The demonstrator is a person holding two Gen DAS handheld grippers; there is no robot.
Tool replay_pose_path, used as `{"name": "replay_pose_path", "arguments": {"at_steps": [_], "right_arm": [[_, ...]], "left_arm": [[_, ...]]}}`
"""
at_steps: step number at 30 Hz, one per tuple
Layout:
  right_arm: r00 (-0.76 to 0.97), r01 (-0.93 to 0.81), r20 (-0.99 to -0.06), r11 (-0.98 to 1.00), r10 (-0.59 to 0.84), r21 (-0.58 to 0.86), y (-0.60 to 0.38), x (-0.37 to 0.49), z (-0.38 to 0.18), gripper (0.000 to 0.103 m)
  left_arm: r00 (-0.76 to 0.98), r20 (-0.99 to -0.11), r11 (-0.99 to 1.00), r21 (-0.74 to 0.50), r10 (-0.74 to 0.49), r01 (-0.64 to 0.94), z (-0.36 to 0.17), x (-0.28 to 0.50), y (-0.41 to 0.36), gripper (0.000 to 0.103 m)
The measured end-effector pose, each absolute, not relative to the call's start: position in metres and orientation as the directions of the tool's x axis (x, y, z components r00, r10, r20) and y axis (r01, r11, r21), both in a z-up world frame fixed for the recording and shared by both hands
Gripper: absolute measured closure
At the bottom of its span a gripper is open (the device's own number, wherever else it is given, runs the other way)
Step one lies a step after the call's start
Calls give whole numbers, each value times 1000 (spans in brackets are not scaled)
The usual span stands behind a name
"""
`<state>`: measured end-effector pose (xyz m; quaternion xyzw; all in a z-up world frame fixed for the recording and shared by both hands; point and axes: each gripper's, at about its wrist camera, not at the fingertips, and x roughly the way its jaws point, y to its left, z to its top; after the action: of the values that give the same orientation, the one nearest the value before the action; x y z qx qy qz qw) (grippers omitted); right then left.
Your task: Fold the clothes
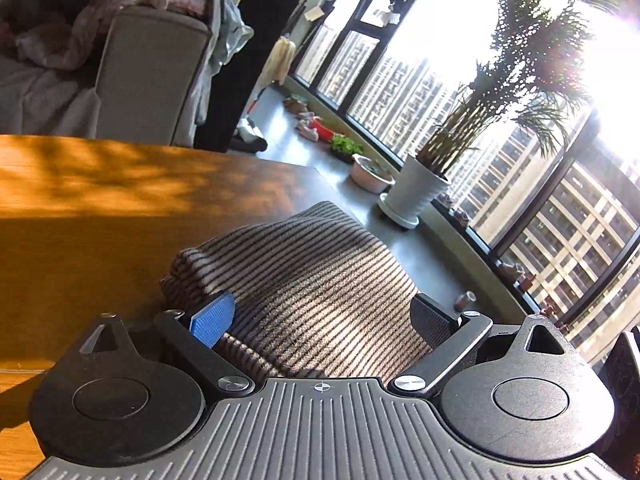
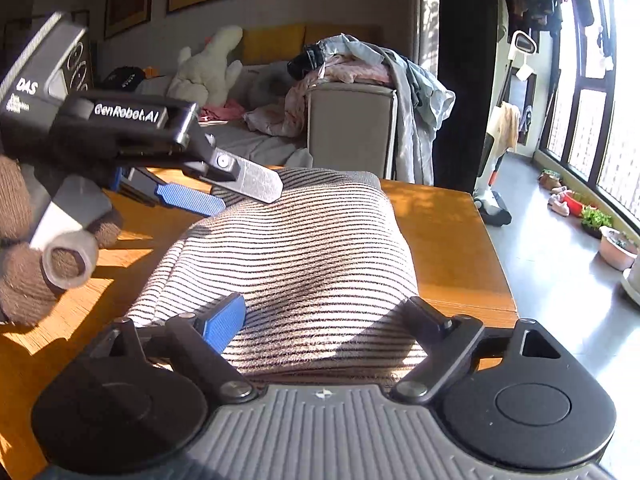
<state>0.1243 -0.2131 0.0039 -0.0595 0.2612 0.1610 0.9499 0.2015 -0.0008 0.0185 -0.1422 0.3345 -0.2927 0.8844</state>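
A folded brown-and-cream striped garment (image 1: 312, 272) lies in a thick bundle on the wooden table (image 1: 100, 200). My left gripper (image 1: 322, 320) is open wide, its blue pad and black finger straddling the garment's near end. In the right wrist view the same garment (image 2: 300, 256) fills the middle of the table (image 2: 444, 240). My right gripper (image 2: 326, 320) is open wide too, one finger on each side of the bundle. The left gripper (image 2: 236, 196), held by a brown-gloved hand (image 2: 24, 264), reaches in from the upper left with its fingers at the garment's far edge.
The table edge runs just right of the garment, with grey floor beyond. A potted palm (image 1: 416, 192), a pink bowl (image 1: 370, 176) and small pots line the window. Behind the table stands a sofa arm (image 2: 352, 124) heaped with clothes, a plush toy (image 2: 208, 68) and an upright vacuum (image 2: 492, 188).
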Motion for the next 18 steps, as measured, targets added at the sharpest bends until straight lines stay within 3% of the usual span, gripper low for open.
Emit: {"name": "replay_pose_path", "arguments": {"at_steps": [3,8,16,18], "right_arm": [[773,-307,-548,945,319,117,-232,139,-1,4],[779,-310,-538,943,323,117,-234,137,-4,4],[765,-322,-525,927,374,192,-244,138,-7,2],[751,-313,-529,919,395,241,-251,141,-9,2]], "left_arm": [[616,-511,798,-440,-599,412,24,197,-5,5],[601,-453,743,-517,-658,424,26,186,-5,5],[544,-572,780,-546,-614,305,-26,201,2,5],[567,-558,788,-516,-606,335,-26,197,1,6]]}}
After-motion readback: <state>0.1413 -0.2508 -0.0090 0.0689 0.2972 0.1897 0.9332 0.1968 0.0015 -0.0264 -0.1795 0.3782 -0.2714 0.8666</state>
